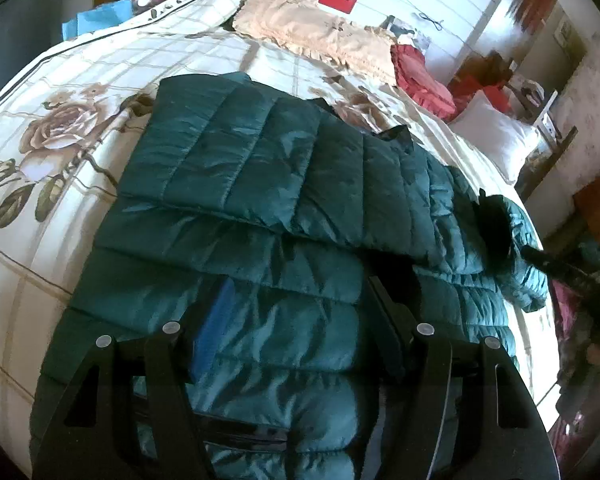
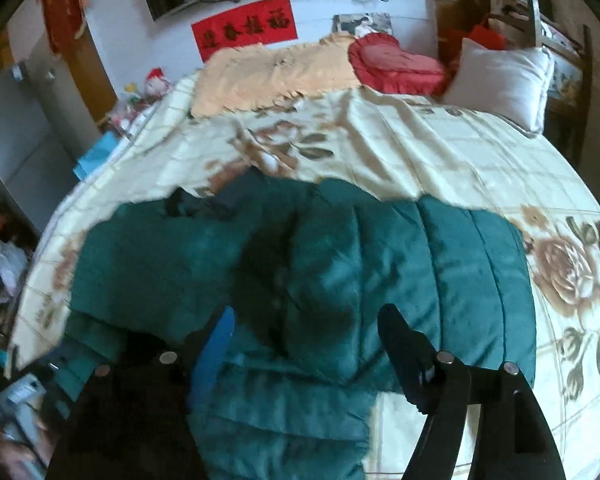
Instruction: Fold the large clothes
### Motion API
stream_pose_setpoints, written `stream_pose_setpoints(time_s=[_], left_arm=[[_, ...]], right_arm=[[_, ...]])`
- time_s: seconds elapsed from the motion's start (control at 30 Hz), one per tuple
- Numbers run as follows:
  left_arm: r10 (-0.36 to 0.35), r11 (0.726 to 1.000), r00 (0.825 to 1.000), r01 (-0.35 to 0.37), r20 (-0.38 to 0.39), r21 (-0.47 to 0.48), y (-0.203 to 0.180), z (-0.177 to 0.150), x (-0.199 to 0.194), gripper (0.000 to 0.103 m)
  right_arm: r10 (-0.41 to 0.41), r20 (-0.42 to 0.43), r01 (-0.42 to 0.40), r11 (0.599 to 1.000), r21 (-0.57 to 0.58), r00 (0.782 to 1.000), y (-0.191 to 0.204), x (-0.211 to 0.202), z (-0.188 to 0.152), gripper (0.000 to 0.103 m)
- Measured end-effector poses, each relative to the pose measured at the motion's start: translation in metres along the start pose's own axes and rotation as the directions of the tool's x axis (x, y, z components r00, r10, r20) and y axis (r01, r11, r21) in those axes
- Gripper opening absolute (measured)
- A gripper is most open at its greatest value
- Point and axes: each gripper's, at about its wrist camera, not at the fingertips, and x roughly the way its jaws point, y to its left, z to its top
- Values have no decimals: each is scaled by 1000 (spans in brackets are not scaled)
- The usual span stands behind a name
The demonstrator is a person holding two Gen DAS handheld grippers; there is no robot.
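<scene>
- The left gripper (image 1: 296, 304) hovers over the dark green quilted puffer jacket (image 1: 260, 208), jaws spread wide, clamping nothing.
- The right gripper (image 2: 308, 332) likewise gapes above the jacket.
- The jacket lies on the cream rose-print bedspread (image 2: 440, 160), one panel folded over.
- Beyond the jacket: a peach fringed blanket (image 1: 320, 36), a red heart-shaped cushion (image 2: 392, 62) and a white pillow (image 2: 500, 76).
- A red wall banner (image 2: 246, 32) carries black Chinese characters, not clearly readable.

A floral bedspread (image 1: 60, 128) fills the frame's middle. At the top lie a peach blanket (image 1: 316, 36), a red heart cushion (image 2: 392, 60) and a white pillow (image 2: 500, 76), beneath a red banner (image 2: 244, 34).
</scene>
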Motion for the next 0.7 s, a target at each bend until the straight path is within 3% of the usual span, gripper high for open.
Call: stream_pose_setpoints(time_s=[0.13,0.23,0.3,0.37,0.4,0.47,0.6,0.7], left_arm=[[-38,999,999,38,-2,9,-12,2,-1,66],[-120,993,993,120,-1,15,-31,8,-4,66],[-204,979,978,205,-40,18,-50,14,1,67],[-294,954,951,298,-97,28,-77,21,13,79],[-319,946,942,323,-105,25,-88,23,18,79],[-341,938,933,346,-114,26,-108,28,29,79],[-406,910,892,415,-201,3,-153,38,68,79],[-394,916,887,400,-241,-23,-175,42,97,79]], right_arm=[[45,-20,-44,997,56,999,-7,5,-5,72],[73,20,-74,993,86,997,-11,-7,-13,73],[57,27,-60,994,95,998,-14,-13,-18,73],[53,18,-54,993,102,998,-19,-17,-24,74],[49,17,-50,993,103,999,-22,-19,-25,74],[21,25,-23,995,100,999,-30,-27,-28,74],[-31,50,26,995,99,998,-50,-42,-30,74],[-70,53,64,993,101,996,-64,-46,-30,77]])
